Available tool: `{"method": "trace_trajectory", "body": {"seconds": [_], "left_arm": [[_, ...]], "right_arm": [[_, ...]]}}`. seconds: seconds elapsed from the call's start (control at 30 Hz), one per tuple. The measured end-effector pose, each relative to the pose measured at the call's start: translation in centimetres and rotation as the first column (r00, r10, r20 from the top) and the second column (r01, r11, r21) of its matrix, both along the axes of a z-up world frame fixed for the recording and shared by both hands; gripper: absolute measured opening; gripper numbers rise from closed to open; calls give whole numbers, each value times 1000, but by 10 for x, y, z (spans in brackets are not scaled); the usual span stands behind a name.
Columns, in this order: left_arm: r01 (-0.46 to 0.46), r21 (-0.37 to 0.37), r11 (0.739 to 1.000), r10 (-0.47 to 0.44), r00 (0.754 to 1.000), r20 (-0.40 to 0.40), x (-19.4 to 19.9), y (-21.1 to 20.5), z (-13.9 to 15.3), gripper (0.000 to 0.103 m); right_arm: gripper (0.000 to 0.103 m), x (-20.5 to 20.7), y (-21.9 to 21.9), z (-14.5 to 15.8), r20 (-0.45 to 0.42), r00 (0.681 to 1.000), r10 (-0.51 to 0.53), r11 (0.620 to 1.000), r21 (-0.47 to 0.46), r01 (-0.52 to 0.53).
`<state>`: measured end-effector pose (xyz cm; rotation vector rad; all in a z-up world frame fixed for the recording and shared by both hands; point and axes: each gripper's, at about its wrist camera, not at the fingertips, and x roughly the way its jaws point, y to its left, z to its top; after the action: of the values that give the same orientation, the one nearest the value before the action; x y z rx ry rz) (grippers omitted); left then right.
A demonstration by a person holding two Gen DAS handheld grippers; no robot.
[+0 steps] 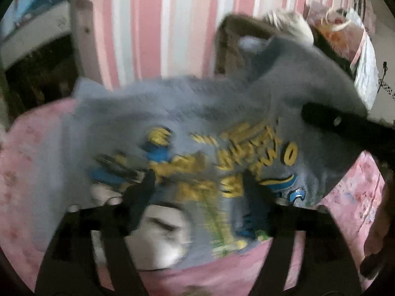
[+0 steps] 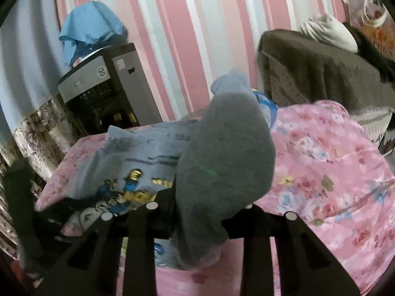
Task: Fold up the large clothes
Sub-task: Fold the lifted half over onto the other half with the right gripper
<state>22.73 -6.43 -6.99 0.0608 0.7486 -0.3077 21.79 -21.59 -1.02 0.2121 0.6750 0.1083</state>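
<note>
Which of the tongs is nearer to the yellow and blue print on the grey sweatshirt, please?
Left. The left tongs straddle the print; the right tongs hold a plain grey fold of the sweatshirt beside it.

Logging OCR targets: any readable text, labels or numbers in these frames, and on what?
None readable.
Grey sweatshirt: yellow print lettering, motion-blurred; only an "O" shape stands out.
Water dispenser: small front label and round symbol, too small to read.

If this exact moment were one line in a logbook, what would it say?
step: folding | item: grey printed sweatshirt on pink floral bedspread | right gripper: lifting grey sleeve | left gripper: over print, grip unclear
</note>
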Motion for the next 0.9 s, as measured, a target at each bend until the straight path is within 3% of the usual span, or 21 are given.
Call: {"method": "trace_trajectory", "body": {"seconds": [0.07,0.3,0.4,0.47,0.53,0.67,0.77,0.9], "left_arm": [[-1,40,999,-2,998,63,-8,27,15,94],[-79,64,995,71,991,114,-9,130,21,95],[-113,11,994,112,991,72,2,162,11,94],[-93,17,996,92,994,51,6,170,10,94],[-110,40,993,106,991,81,6,181,12,94],[-113,-12,994,113,990,81,6,204,15,94],[-141,-35,989,143,987,78,8,221,21,95],[-178,-50,983,181,981,71,14,241,24,94]], "right_arm": [[27,3,15,5,2,1000,5,1000,-14,-5],[24,9,68,11,14,999,44,998,-42,-43],[23,14,95,10,0,998,63,997,-53,-63],[23,18,110,9,1,997,71,996,-47,-71],[22,23,130,6,-8,996,89,995,-41,-89],[23,31,173,0,-33,990,141,988,-61,-142],[23,29,207,-10,-65,979,196,974,-105,-202],[24,25,240,-55,-158,951,264,932,-212,-294]]}}
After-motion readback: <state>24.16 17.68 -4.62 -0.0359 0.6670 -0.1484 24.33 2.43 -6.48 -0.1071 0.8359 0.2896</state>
